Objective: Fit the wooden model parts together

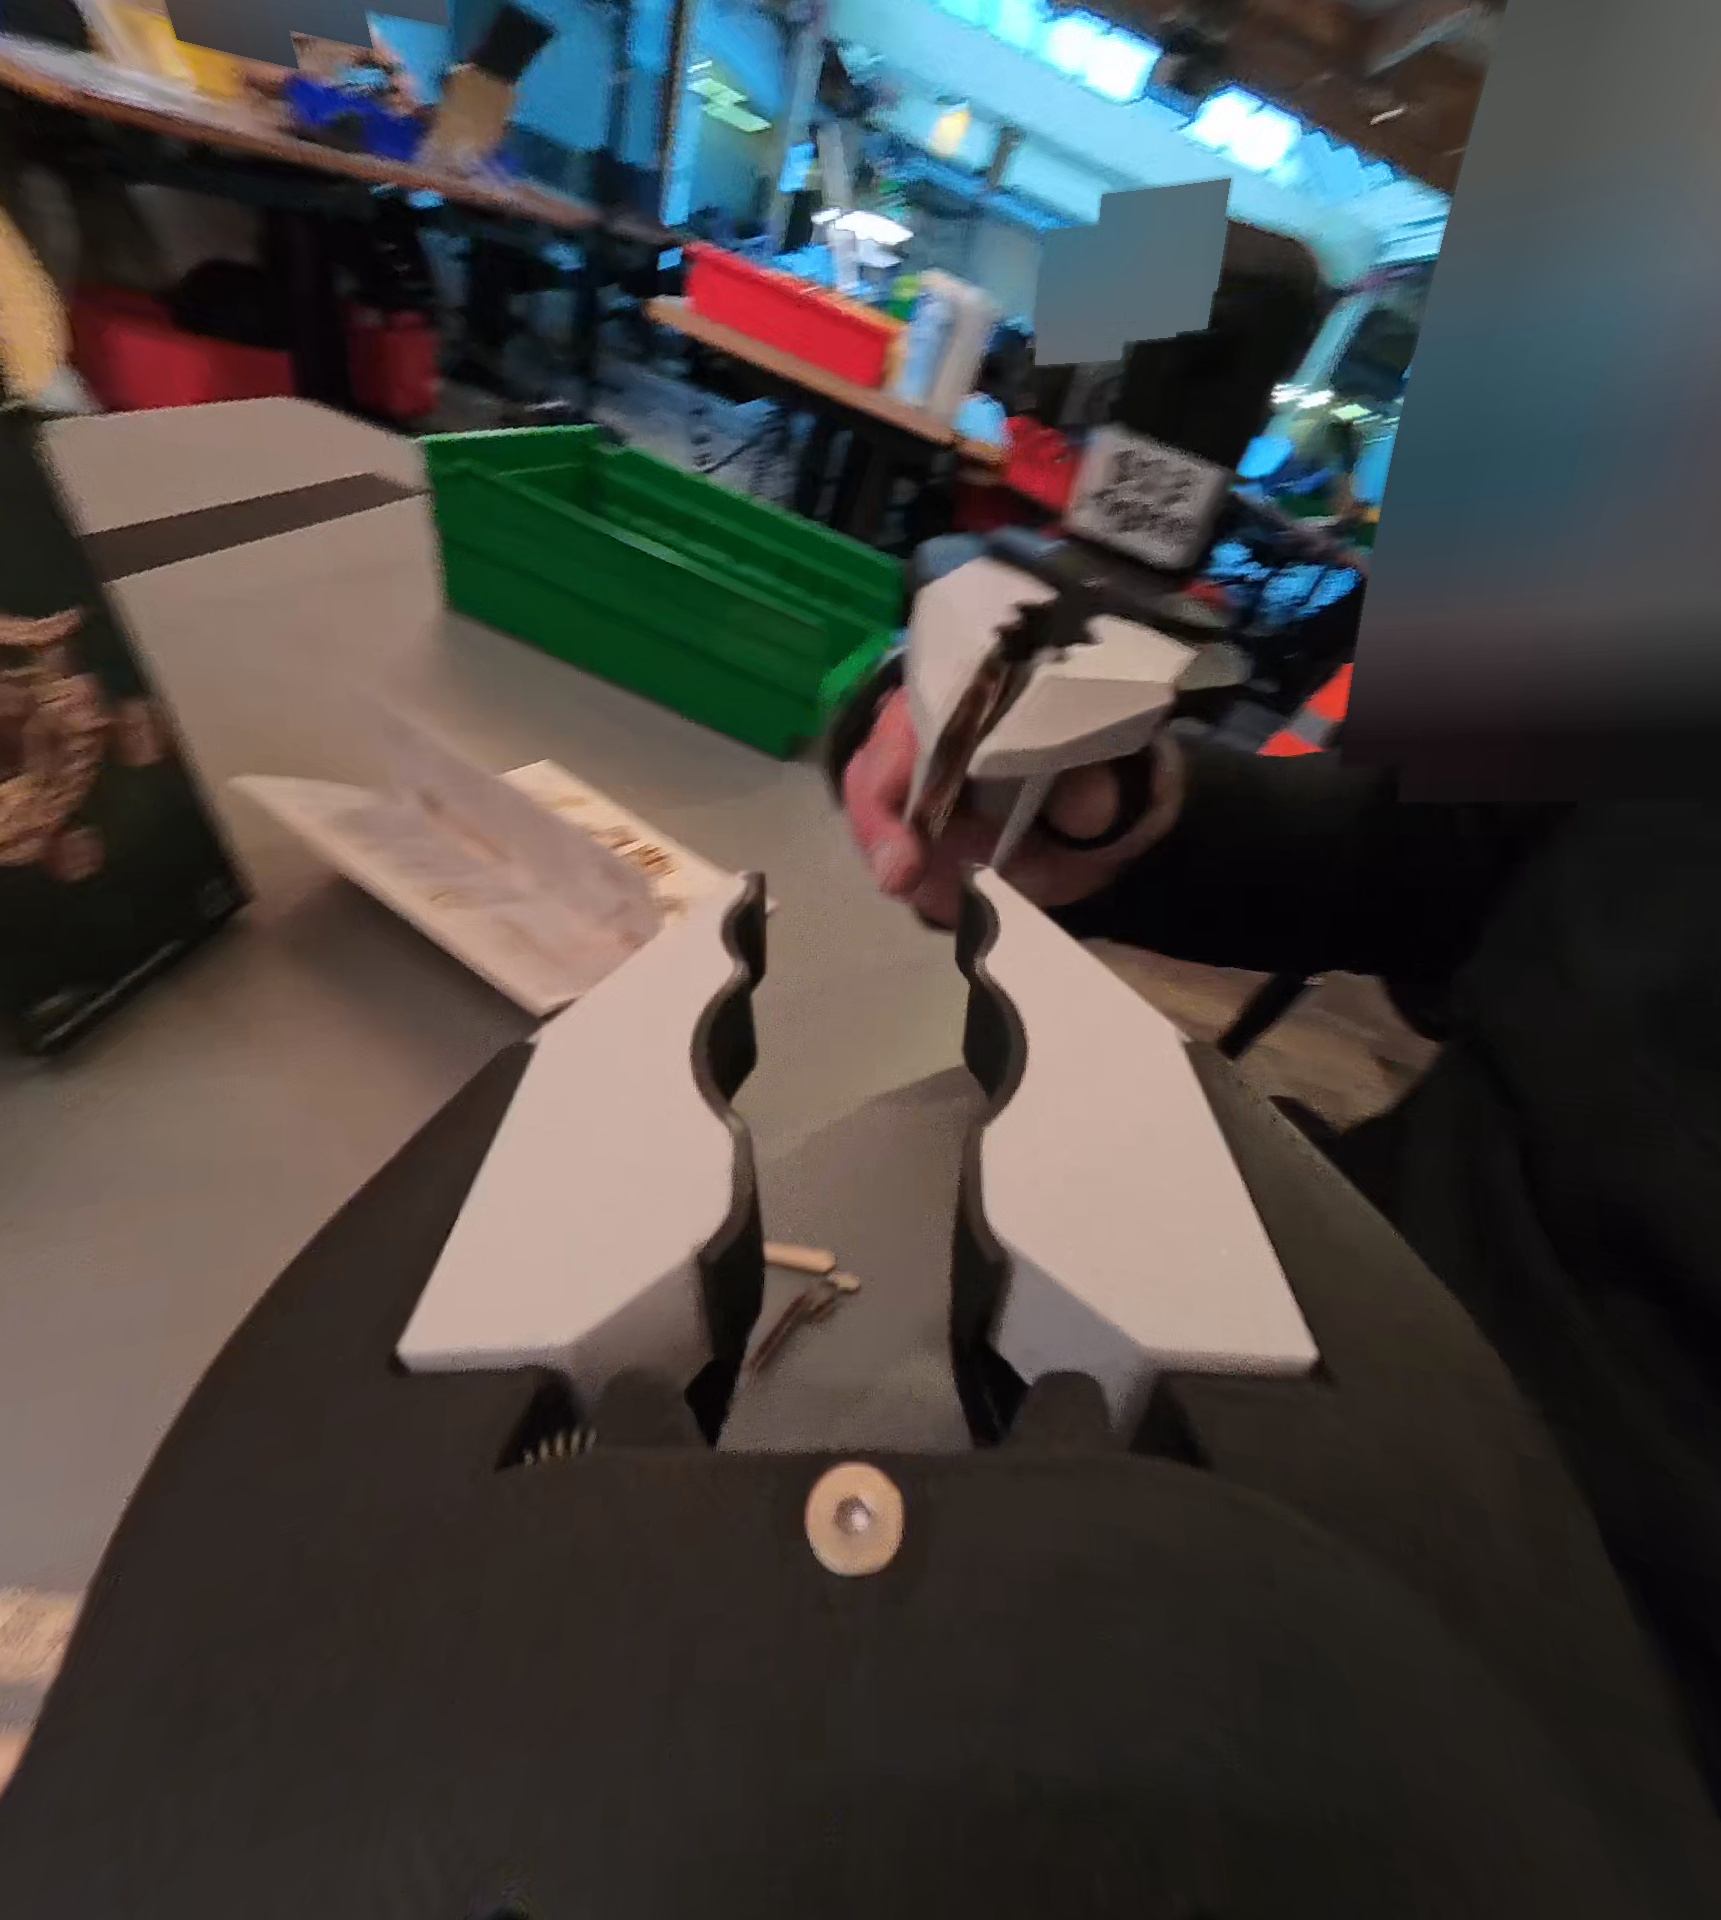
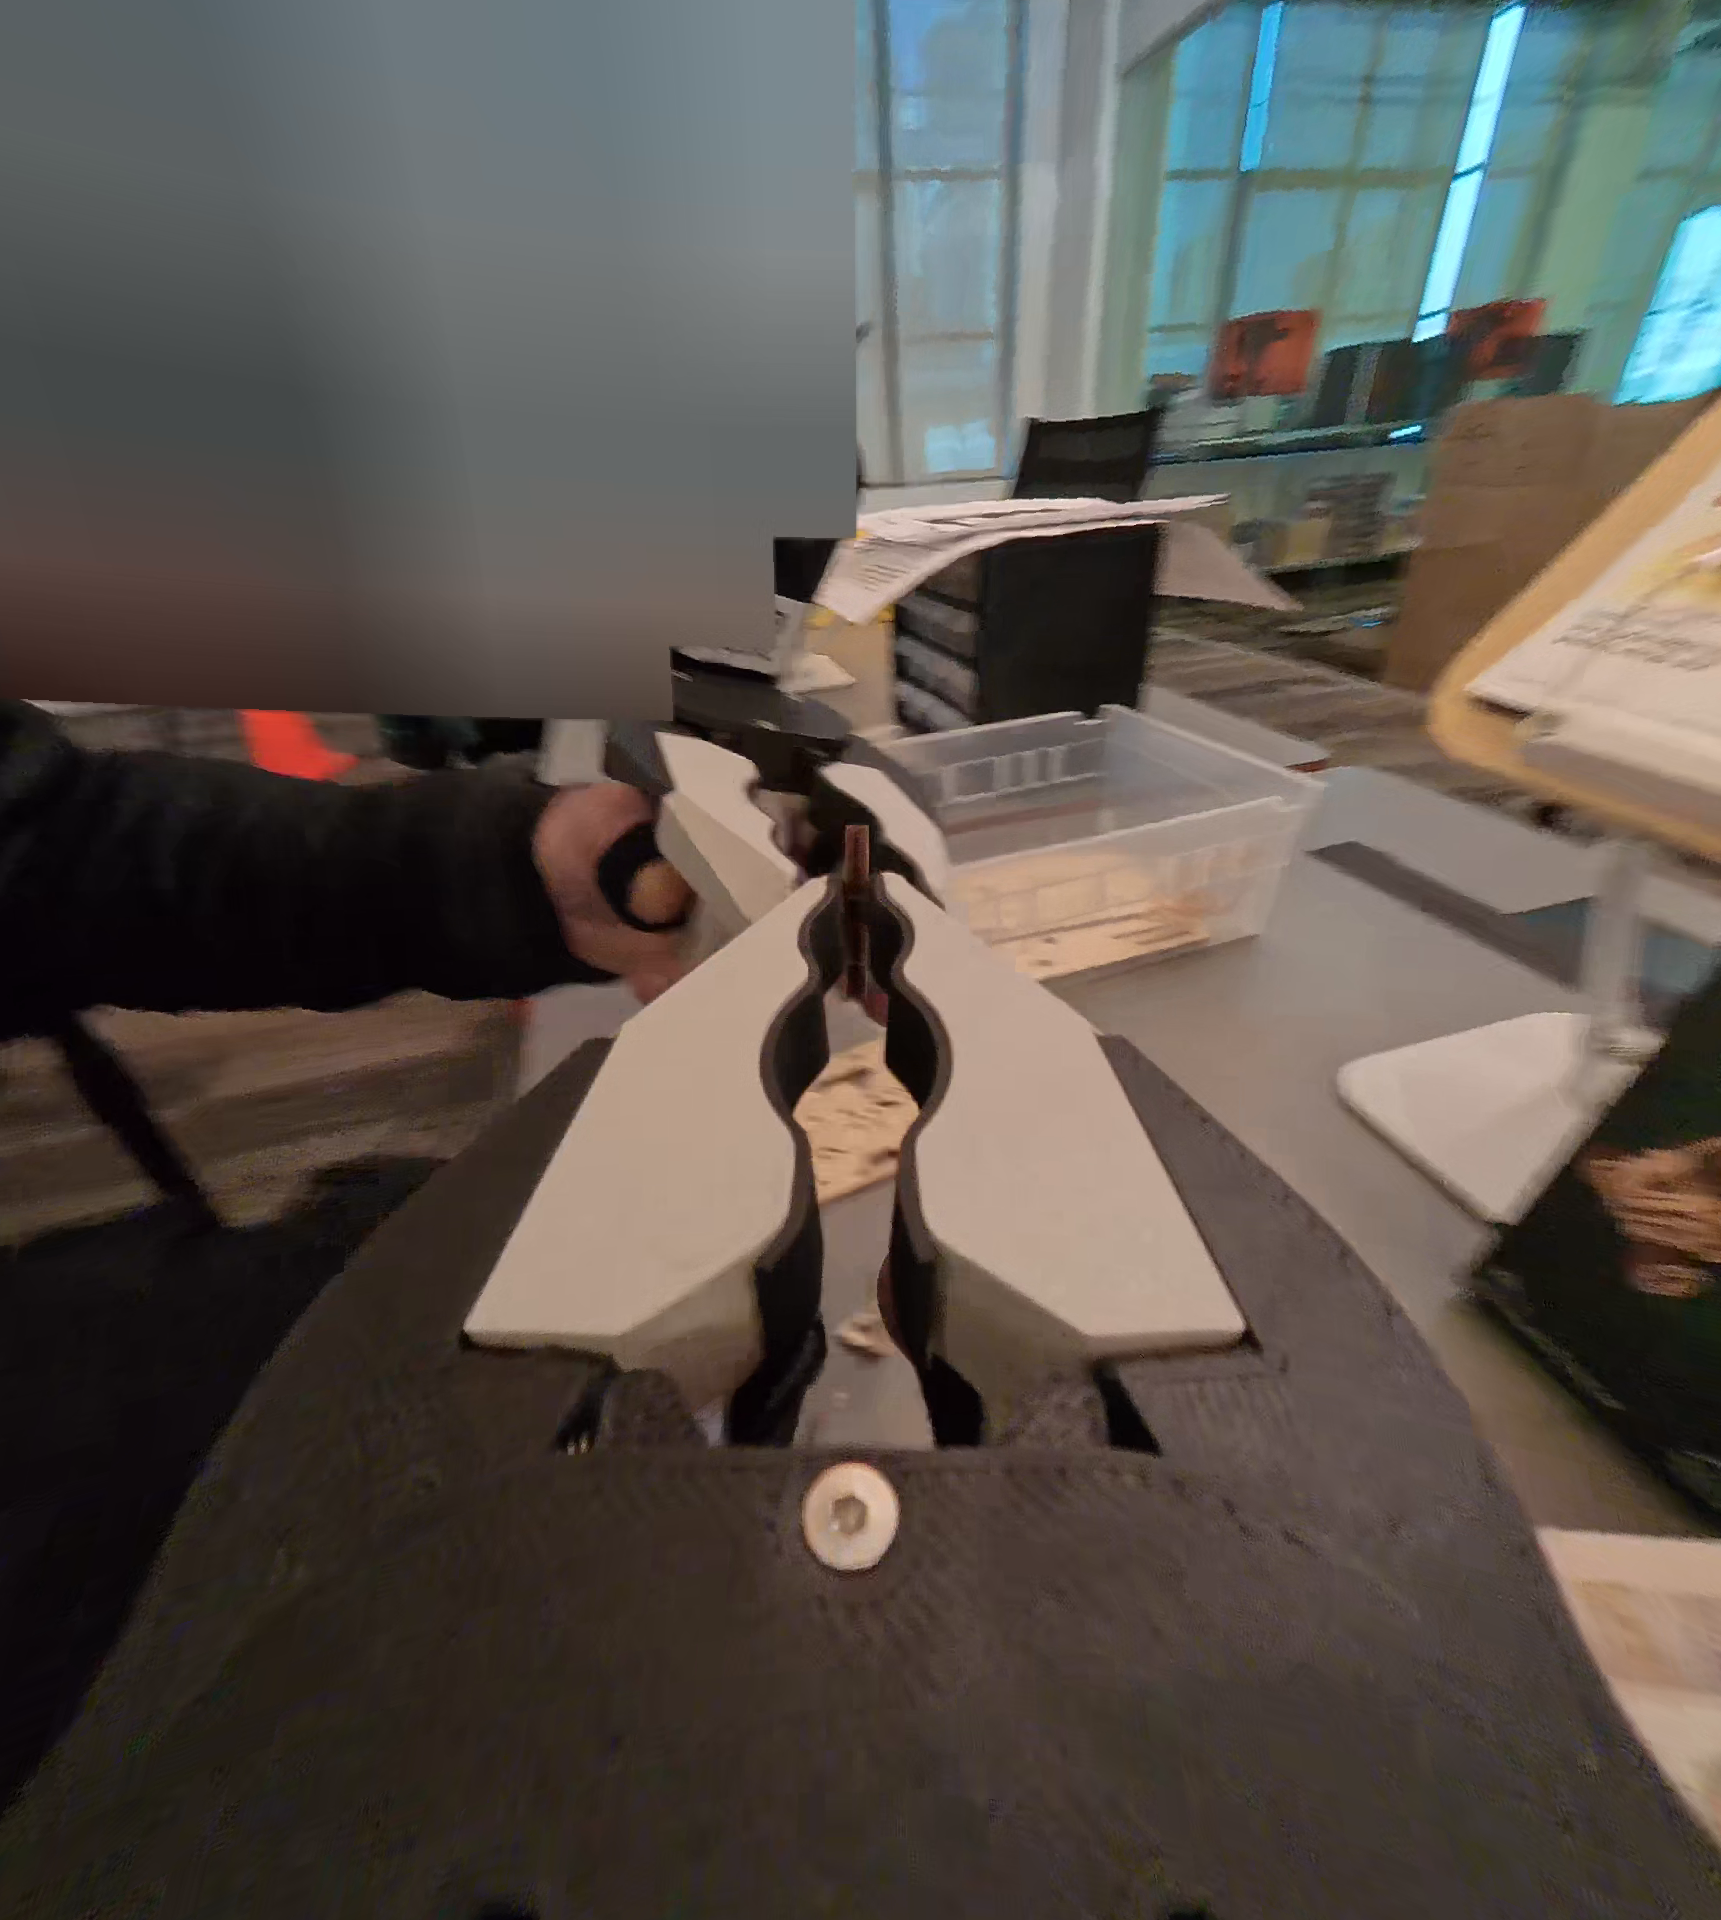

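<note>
Wooden model part (image 2: 854, 914) — a thin dark-brown strip, edge-on and standing roughly upright — is sitting clamped in the right claw (image 2: 854, 896), up in the air above the grey bench (image 2: 1251, 1039). Both pads are pressing on it right at the tips, and the strip is poking out above them. The left wrist view is showing the same thing: right claw (image 1: 970, 821) closed on the brown strip (image 1: 965, 727), a hand (image 1: 887, 800) wrapped around its handle.

Left claw (image 1: 861, 894) is standing well open with only bare bench showing between its fingers. It is pointing towards the right claw, tips near but apart.

A few small wooden bits (image 1: 804, 1288) are lying loose on the bench under the left claw. A pale laser-cut wooden sheet (image 2: 851, 1132) is lying flat on the bench below the right claw. More pale wooden pieces are sitting in a clear plastic bin (image 2: 1126, 842) further back on the bench.

Also around: an open instruction booklet (image 1: 482, 862) lying on the bench, a dark product box (image 1: 35, 727) standing at the left, a green crate (image 1: 648, 582) beyond the bench — all blurred.
</note>
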Demonstrator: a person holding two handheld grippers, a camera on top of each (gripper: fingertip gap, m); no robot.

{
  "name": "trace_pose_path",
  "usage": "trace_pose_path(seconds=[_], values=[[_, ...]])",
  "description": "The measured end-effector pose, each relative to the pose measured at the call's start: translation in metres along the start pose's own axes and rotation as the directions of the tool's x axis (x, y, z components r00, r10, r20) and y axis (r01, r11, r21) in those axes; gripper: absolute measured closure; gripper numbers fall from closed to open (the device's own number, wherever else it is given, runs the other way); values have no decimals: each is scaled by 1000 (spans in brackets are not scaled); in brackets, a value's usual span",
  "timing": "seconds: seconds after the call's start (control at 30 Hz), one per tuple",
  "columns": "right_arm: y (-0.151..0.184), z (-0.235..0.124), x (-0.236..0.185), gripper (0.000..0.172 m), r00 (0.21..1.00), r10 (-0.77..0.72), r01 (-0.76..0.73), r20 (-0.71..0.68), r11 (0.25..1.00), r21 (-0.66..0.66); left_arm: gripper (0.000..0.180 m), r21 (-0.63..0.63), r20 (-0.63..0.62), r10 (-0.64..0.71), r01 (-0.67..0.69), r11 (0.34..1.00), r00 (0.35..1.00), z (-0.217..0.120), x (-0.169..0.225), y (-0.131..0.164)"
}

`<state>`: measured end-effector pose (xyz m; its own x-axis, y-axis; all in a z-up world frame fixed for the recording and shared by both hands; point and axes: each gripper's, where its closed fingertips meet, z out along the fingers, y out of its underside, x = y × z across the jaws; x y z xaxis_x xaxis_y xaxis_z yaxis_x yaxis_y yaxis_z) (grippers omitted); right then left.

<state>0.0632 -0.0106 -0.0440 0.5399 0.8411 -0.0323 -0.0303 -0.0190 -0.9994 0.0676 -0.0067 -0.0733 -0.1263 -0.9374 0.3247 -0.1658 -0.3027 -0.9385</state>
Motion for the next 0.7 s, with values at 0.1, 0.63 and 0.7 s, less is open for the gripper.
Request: trace_pose_path(seconds=[0.1,0.63,0.7], values=[[10,-1,6,170,919,-368,347,-143,926,-148,141,-56,159,67,-59,997,985,-11,-7,6],[22,2,-14,170,334,-927,833,-171,375,-406,168,-48,299,234,-230,972,925,-5,30,-3],[23,2,-19,170,325,-931,844,-166,365,-393,169,-52,275,215,-209,977,937,-4,32,-1]])
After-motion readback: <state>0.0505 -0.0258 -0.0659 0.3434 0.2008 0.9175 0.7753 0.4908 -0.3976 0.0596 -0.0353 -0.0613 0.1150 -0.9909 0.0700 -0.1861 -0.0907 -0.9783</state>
